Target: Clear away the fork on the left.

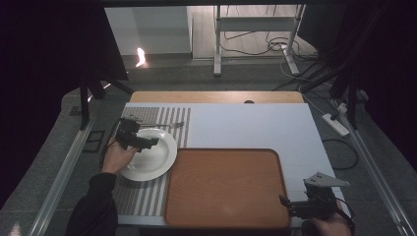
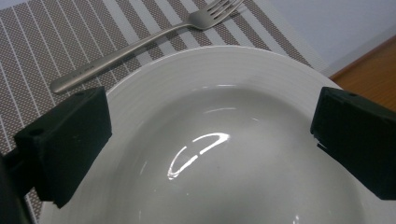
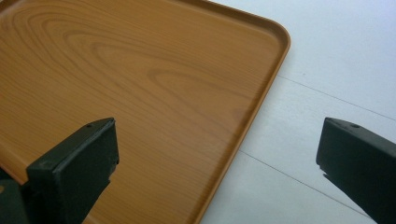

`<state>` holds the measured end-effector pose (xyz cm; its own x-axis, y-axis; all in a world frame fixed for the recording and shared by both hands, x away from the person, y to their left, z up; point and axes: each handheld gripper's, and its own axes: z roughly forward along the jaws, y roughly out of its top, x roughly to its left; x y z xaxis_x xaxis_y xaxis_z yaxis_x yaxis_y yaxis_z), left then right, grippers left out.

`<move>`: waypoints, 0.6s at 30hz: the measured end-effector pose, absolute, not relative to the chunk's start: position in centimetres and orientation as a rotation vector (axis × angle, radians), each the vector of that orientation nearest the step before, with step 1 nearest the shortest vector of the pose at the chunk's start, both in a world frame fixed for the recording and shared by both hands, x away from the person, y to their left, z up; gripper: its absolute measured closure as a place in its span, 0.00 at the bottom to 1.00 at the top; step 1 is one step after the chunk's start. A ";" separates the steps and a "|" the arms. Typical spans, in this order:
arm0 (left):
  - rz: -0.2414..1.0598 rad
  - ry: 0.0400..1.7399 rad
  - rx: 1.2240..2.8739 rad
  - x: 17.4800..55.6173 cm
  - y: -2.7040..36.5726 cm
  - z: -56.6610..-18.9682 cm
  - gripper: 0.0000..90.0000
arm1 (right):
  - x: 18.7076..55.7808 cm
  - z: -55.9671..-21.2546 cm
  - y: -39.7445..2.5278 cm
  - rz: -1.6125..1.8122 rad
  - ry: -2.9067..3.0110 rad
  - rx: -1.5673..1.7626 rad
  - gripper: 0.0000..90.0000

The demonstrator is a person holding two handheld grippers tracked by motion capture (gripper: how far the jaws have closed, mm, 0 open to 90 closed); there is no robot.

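Note:
A white round plate [image 1: 156,158] lies on a striped placemat [image 1: 142,196] at the table's left. My left gripper [image 1: 153,142] hovers over the plate's near-left part, jaws spread wide with nothing between them. In the left gripper view the plate [image 2: 224,88] lies beneath the jaws and a steel fork [image 2: 135,44] lies on the mat just beyond its rim. A wooden tray [image 1: 226,187] sits empty in the middle front. My right gripper [image 1: 284,200] is open at the tray's near right corner. In the right gripper view its jaws straddle the tray's edge [image 3: 261,100].
The white table surface [image 1: 255,123] extends behind and to the right of the tray. A wooden strip [image 1: 216,97] runs along the far edge. Metal rails flank the table on both sides, and a power strip [image 1: 336,124] lies on the floor at right.

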<state>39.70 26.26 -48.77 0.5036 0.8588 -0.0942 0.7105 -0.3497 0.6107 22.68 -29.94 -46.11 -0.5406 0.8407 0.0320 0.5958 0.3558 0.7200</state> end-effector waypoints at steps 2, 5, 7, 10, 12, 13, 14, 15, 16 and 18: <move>0.325 1.289 2.166 40.2 26.2 -48.9 0.00 | 22.7 -46.1 -29.9 0.994 2.284 1.266 0.00; 0.325 1.299 2.172 40.9 26.1 -49.0 0.00 | 22.7 -46.1 -29.9 0.989 2.288 1.265 0.00; 0.321 1.303 2.179 41.5 26.0 -49.0 0.00 | 22.7 -46.1 -29.9 0.987 2.290 1.264 0.00; 0.321 1.307 2.190 42.4 25.9 -49.1 0.00 | 22.7 -46.2 -29.8 0.981 2.294 1.260 0.00; 0.323 1.308 2.192 42.8 25.8 -49.1 0.00 | 22.7 -46.2 -29.8 0.982 2.296 1.257 0.00; 0.319 1.305 2.193 43.1 25.8 -49.1 0.00 | 22.7 -46.1 -29.9 0.984 2.296 1.259 0.00; 0.316 1.309 2.189 43.4 25.8 -49.1 0.00 | 22.7 -46.2 -29.9 0.987 2.294 1.260 0.00; 0.315 1.310 2.190 43.7 25.8 -49.1 0.00 | 22.7 -46.2 -29.9 0.987 2.294 1.260 0.00; 0.312 1.313 2.191 44.0 25.8 -49.1 0.00 | 22.7 -46.2 -29.9 0.990 2.294 1.261 0.00; 0.312 1.317 2.199 44.5 25.7 -49.2 0.00 | 22.7 -46.1 -29.9 0.990 2.295 1.260 0.00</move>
